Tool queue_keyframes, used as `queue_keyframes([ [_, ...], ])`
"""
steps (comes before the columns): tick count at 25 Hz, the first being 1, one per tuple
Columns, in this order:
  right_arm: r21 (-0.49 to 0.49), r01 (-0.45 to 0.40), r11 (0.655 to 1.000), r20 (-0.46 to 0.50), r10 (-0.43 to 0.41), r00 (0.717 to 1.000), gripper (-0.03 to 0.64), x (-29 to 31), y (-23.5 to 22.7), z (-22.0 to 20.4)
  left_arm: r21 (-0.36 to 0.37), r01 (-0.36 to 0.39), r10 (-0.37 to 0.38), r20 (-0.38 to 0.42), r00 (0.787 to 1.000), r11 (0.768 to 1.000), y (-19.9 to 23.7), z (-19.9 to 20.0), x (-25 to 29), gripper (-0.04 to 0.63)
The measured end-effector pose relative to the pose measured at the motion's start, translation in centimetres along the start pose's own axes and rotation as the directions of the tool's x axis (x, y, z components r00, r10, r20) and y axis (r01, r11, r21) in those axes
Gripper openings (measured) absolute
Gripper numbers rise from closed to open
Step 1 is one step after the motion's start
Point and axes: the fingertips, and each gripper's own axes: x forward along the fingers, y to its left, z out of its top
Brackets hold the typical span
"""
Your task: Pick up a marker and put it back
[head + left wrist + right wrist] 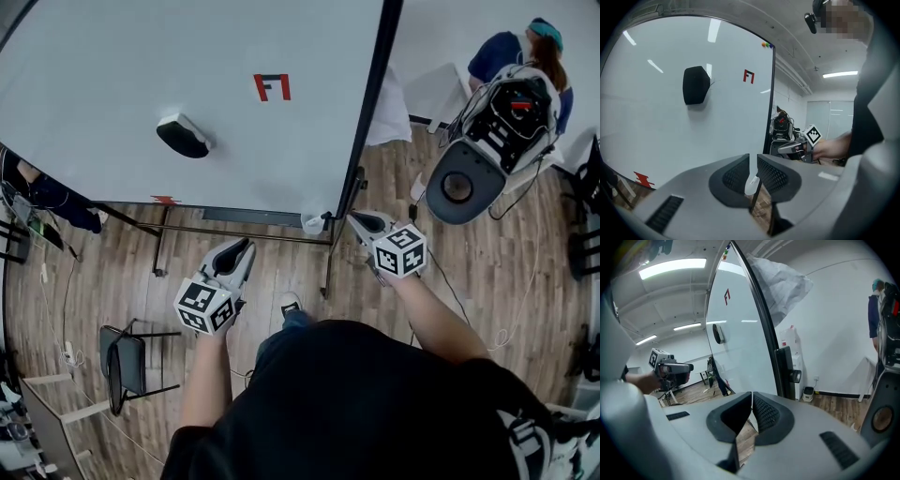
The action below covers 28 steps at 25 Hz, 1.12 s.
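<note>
Well, the marker itself can't be made out; a small white cup (pixel 312 223) sits at the foot of the whiteboard (pixel 141 56) by its black right edge, contents too small to tell. Left gripper (pixel 753 157) jaws stand a slit apart, empty; right gripper (pixel 752 393) jaws together, empty. A black eraser (pixel 183 136) is on the board, with wood floor (pixel 281 272) running open to the chair (pixel 127 361).
</note>
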Motion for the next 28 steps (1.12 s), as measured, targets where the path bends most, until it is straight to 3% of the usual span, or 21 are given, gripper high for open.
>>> queue_keyframes([
  [28,0.037,0.006,0.999,-0.206,0.002,0.979,0.103,9.0,-3.5,-8.4,-0.049,0.024,-0.027,-0.06,0.998,0.999,4.8,-2.2,2.6,0.06],
])
